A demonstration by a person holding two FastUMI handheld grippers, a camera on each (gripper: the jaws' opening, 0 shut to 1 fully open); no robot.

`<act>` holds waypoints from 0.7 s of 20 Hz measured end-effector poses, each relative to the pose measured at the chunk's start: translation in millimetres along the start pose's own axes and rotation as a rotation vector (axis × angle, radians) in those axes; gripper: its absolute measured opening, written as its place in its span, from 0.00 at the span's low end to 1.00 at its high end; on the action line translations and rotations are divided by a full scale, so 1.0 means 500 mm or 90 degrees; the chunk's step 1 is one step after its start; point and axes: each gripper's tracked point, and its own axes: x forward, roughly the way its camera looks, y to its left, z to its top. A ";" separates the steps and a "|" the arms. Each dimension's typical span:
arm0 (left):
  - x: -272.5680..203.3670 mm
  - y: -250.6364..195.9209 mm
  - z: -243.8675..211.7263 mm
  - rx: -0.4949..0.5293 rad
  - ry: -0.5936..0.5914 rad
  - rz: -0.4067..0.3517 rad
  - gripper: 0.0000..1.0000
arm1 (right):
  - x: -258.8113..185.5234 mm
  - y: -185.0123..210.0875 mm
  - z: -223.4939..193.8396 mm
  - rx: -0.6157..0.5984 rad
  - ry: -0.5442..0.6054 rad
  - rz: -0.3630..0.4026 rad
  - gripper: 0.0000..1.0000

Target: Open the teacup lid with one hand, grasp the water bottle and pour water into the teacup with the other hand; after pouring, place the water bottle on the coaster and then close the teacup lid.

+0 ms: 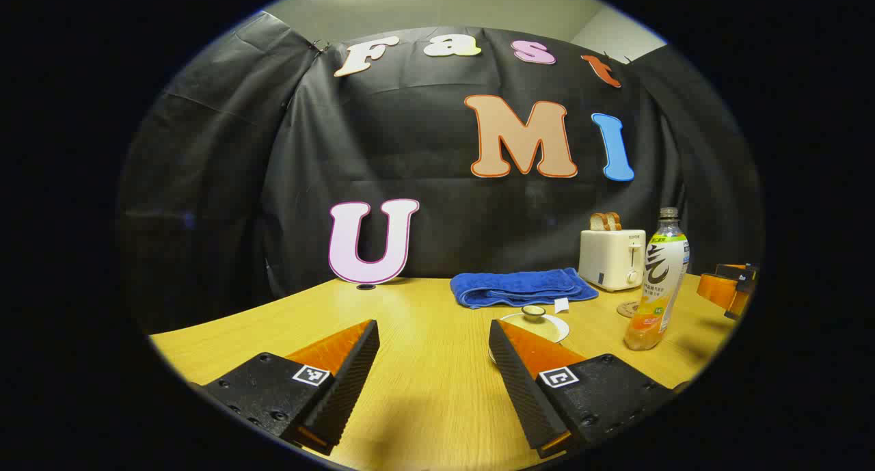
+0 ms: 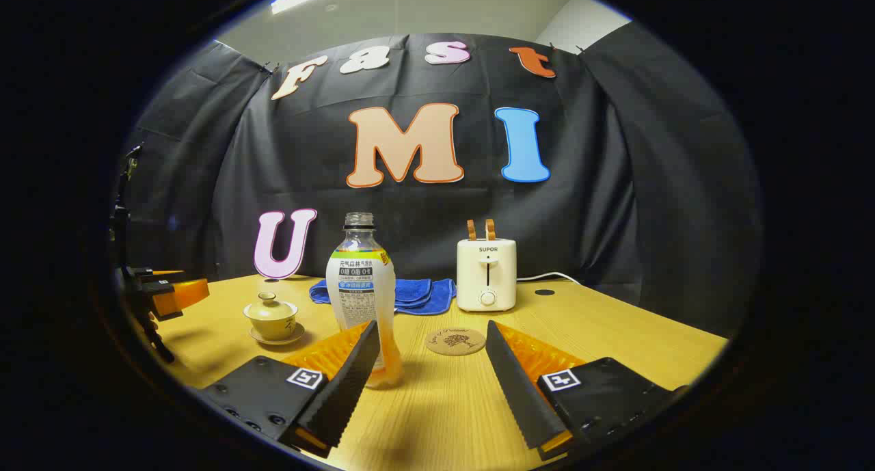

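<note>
- The wooden table [image 2: 615,334] carries everything, with pale grain running across its top.
- The left gripper [image 1: 434,361] hangs low over the table, its fingers spread wide apart with nothing between them; the teacup sits just past its right finger. It also shows at the left edge of the right gripper view.
- The right gripper [image 2: 432,368] has its fingers apart too, holding nothing; the bottle stands just beyond its left finger.
- A white toaster [image 2: 487,274] with two slices of bread [image 2: 480,229] sticking up stands near the back.
- A folded blue towel [image 2: 417,293] lies beside the toaster, behind the bottle.
- The water bottle [image 2: 361,279] stands upright, uncapped, clear plastic with a wide printed label and a little orange liquid at the bottom.
- The teacup [image 2: 271,315] is pale yellow-green, on a matching saucer, its knobbed lid [image 2: 268,298] on, left of the bottle.
- A round cork coaster [image 2: 455,341] with a dark tree print lies bare, right of the bottle.
</note>
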 end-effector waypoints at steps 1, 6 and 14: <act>0.001 -0.001 0.001 0.000 0.000 0.000 0.94 | 0.002 0.000 0.000 0.000 0.000 0.001 0.95; 0.002 -0.007 -0.001 0.000 -0.002 -0.008 0.95 | 0.002 0.000 0.000 0.000 0.000 0.000 0.95; 0.003 -0.006 -0.002 0.001 -0.004 -0.009 0.94 | 0.002 -0.008 -0.002 0.000 -0.001 -0.010 0.99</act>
